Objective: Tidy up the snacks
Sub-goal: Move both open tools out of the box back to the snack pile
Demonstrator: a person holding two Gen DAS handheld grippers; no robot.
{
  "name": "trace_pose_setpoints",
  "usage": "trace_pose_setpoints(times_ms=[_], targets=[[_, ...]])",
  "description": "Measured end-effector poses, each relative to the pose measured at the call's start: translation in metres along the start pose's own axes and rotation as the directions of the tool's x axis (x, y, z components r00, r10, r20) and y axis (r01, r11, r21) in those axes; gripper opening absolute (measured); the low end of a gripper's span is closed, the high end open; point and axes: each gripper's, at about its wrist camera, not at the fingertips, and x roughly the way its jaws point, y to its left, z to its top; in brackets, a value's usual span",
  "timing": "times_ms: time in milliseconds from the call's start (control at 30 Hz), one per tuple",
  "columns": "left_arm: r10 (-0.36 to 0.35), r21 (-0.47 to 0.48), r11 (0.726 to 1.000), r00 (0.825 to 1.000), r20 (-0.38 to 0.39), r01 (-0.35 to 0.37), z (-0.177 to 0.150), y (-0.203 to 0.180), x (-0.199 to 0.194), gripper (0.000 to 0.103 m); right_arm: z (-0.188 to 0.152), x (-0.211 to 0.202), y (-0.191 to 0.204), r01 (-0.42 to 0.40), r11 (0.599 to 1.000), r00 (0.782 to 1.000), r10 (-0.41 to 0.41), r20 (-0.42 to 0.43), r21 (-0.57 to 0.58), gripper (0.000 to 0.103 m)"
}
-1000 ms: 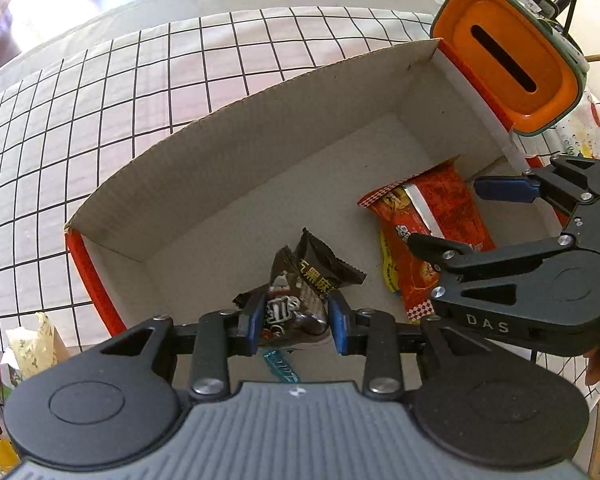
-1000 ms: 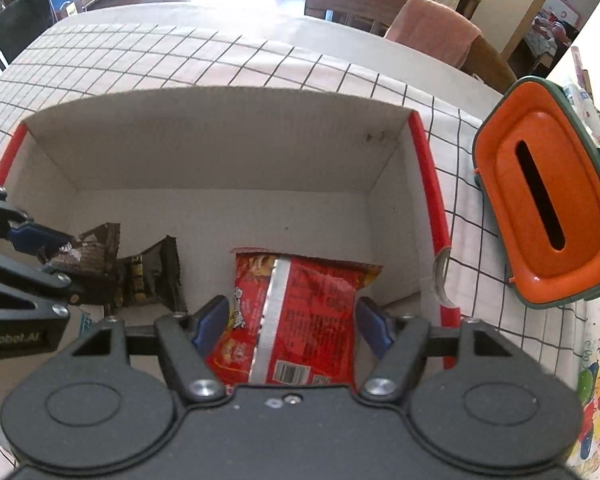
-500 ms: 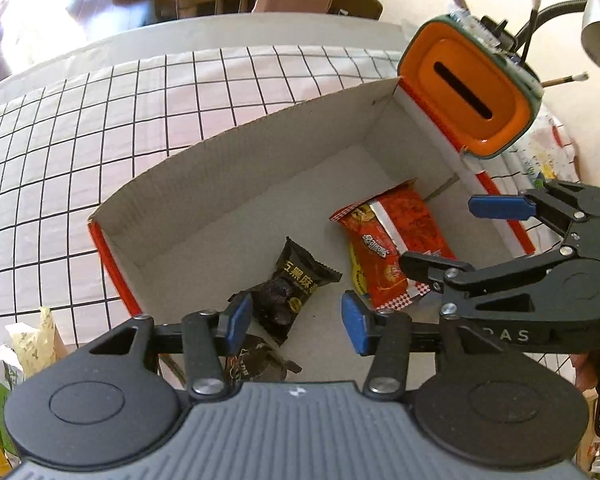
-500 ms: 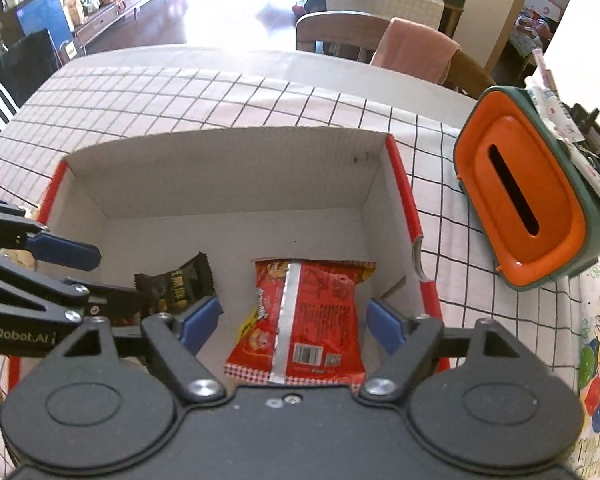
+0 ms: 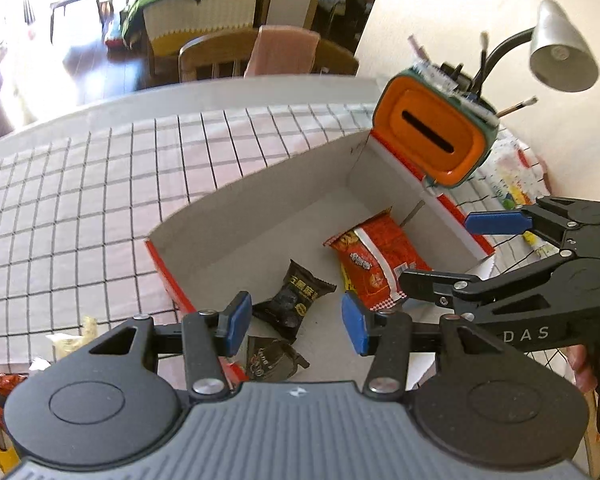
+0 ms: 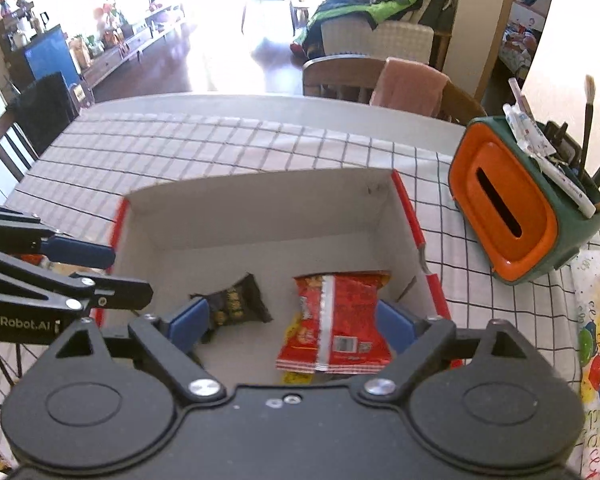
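A cardboard box (image 5: 260, 200) with red edges sits on the checked tablecloth; it also shows in the right wrist view (image 6: 260, 216). Inside lie a red snack bag (image 5: 374, 260) (image 6: 340, 312), a dark brown snack packet (image 5: 296, 300) (image 6: 236, 300) and a second dark packet (image 5: 270, 360) near the front wall. My left gripper (image 5: 296, 326) is open and empty above the box's front. My right gripper (image 6: 292, 326) is open and empty above the red bag; it also shows in the left wrist view (image 5: 452, 252).
An orange and green tissue box (image 5: 436, 140) (image 6: 512, 208) with pens and brushes stands right of the box. A grey lamp (image 5: 560, 52) is behind it. More snack packets (image 5: 72, 336) lie on the cloth at the left. Chairs (image 6: 380, 80) stand behind the table.
My left gripper opened and let the dark packets drop into the box. Both grippers have risen and pulled back from the box.
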Motion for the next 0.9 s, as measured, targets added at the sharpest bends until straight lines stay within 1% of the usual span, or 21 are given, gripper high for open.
trace_pose_setpoints(times_ms=[100, 133, 233, 367, 433, 500, 633, 767, 900], targets=[[-0.002, 0.019, 1.000, 0.999, 0.042, 0.001, -0.006, 0.006, -0.017, 0.049, 0.000, -0.012, 0.012, -0.015, 1.000, 0.999, 0.015, 0.033, -0.001, 0.093], [-0.001, 0.022, 1.000, 0.999, 0.053, 0.000, -0.008, 0.008, -0.023, 0.050, -0.001, -0.016, 0.016, -0.021, 1.000, 0.999, 0.021, 0.044, 0.000, 0.095], [-0.001, 0.028, 1.000, 0.997, 0.078, -0.001, -0.014, 0.016, -0.037, 0.053, -0.001, -0.027, 0.029, -0.051, 0.999, 0.995, 0.051, 0.081, 0.003, 0.100], [-0.004, 0.032, 0.999, 0.995, 0.103, 0.001, -0.026, 0.029, -0.057, 0.056, -0.002, -0.039, 0.051, -0.078, 0.997, 0.990, 0.076, 0.121, 0.007, 0.101], [0.000, 0.038, 0.999, 0.992, 0.126, -0.004, -0.032, 0.036, -0.067, 0.059, -0.002, -0.043, 0.062, -0.097, 0.995, 0.985, 0.094, 0.144, 0.012, 0.102], [0.008, 0.043, 0.999, 0.988, 0.155, -0.015, -0.039, 0.045, -0.077, 0.066, -0.003, -0.048, 0.075, -0.114, 0.993, 0.980, 0.110, 0.168, 0.012, 0.103], [0.029, 0.043, 0.998, 0.979, 0.202, -0.039, -0.054, 0.064, -0.095, 0.068, -0.006, -0.050, 0.101, -0.139, 0.990, 0.969, 0.135, 0.207, 0.007, 0.103], [0.045, 0.028, 0.998, 0.973, 0.226, -0.053, -0.068, 0.089, -0.109, 0.076, -0.007, -0.046, 0.122, -0.185, 0.982, 0.959, 0.174, 0.223, 0.028, 0.103], [0.059, 0.004, 0.998, 0.970, 0.235, -0.062, -0.082, 0.120, -0.121, 0.077, -0.007, -0.039, 0.142, -0.212, 0.976, 0.953, 0.195, 0.233, 0.051, 0.103]])
